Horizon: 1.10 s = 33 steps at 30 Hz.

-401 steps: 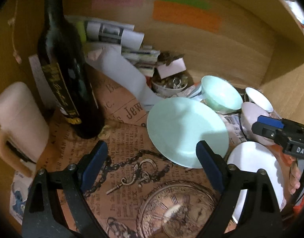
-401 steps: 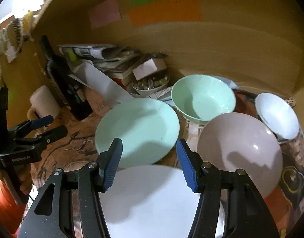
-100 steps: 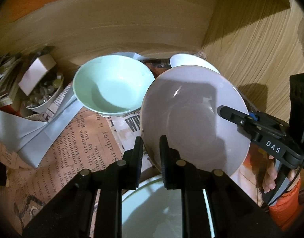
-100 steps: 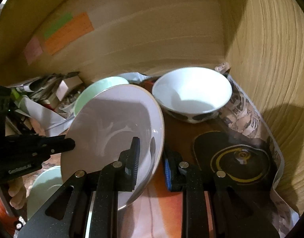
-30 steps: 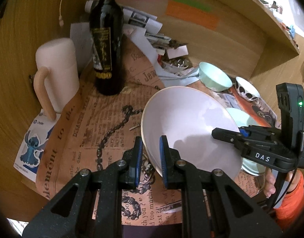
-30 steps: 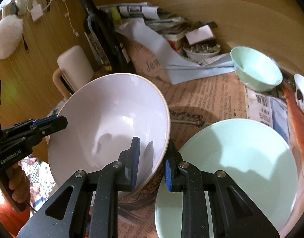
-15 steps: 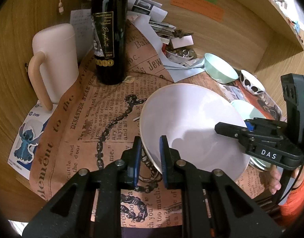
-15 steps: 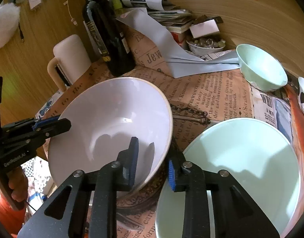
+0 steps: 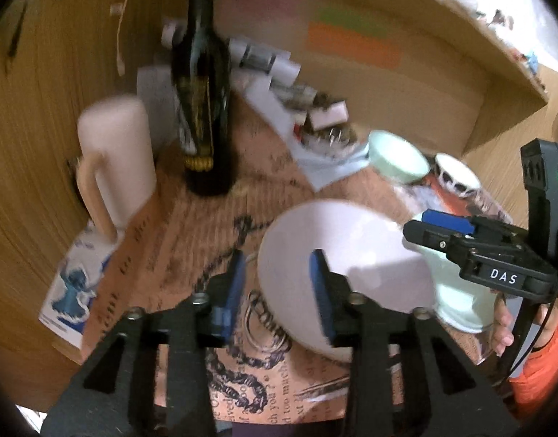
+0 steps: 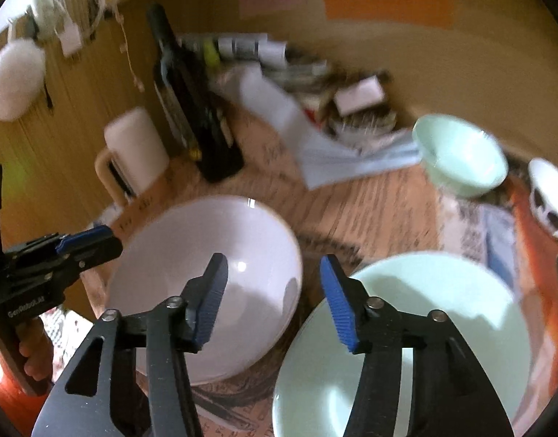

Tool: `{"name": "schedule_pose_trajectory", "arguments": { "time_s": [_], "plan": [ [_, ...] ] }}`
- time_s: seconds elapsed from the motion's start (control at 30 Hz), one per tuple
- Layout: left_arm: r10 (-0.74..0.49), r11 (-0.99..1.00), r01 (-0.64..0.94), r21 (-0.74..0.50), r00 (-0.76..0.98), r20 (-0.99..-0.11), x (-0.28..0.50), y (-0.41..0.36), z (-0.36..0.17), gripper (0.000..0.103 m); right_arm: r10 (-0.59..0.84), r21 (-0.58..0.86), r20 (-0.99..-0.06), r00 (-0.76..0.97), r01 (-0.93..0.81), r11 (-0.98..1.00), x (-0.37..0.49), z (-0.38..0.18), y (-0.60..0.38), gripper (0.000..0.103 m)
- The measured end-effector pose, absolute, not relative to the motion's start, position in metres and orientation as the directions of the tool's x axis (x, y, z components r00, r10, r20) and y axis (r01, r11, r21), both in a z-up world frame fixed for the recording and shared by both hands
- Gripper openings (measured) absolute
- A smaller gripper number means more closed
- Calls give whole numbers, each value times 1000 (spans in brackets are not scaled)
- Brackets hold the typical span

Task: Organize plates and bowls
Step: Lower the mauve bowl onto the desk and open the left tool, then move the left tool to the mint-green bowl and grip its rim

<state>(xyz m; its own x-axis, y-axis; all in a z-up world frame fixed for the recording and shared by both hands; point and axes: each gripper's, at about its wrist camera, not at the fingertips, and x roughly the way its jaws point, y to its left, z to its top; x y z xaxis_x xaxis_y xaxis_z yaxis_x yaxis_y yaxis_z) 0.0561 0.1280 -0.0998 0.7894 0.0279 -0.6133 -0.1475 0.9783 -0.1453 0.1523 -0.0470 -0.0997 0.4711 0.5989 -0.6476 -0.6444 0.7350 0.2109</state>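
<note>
The big pale bowl now sits upright on the printed paper near the front edge of the tabletop, just beside the mint plate on its right. Both tools have let it go: the jaws of the left gripper and of the right gripper have just been opening, and each pair stands apart over the bowl's rim without pressing on it.

So one piece looks placed — the rest is not yet gathered. The small mint bowl and the patterned bowl stand toward the back right corner, well apart from the big bowl. They probably have to be stacked or grouped next. The dark bottle and the pink mug at the left edge are not part of the job.
</note>
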Motion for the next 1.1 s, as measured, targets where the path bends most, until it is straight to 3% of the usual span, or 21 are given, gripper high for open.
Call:
{"name": "schedule_pose_trajectory", "arguments": {
  "time_s": [0.17, 0.3, 0.47, 0.8, 1.1],
  "plan": [
    [46, 985, -128, -117, 844, -534, 52, 114, -71, 64, 600, 194, -604, 524, -633, 749, 151, -80, -69, 51],
    [31, 990, -97, -106, 863, -505, 59, 100, -55, 68, 573, 186, -589, 570, -594, 782, 158, -72, -95, 54],
    [18, 990, -84, -111, 869, -494, 81, 85, -43, 90, 524, 194, -589, 615, -522, 831, 179, -67, -134, 54],
    [-2, 998, -32, -53, 835, -551, 142, 43, -39, 90, 429, 199, -630, 647, -399, 895, 245, -80, -179, 54],
    [-7, 999, -17, -33, 789, -615, 192, 18, -53, 90, 432, 282, -688, 584, -333, 900, 317, -109, -182, 54]
  ]
}}
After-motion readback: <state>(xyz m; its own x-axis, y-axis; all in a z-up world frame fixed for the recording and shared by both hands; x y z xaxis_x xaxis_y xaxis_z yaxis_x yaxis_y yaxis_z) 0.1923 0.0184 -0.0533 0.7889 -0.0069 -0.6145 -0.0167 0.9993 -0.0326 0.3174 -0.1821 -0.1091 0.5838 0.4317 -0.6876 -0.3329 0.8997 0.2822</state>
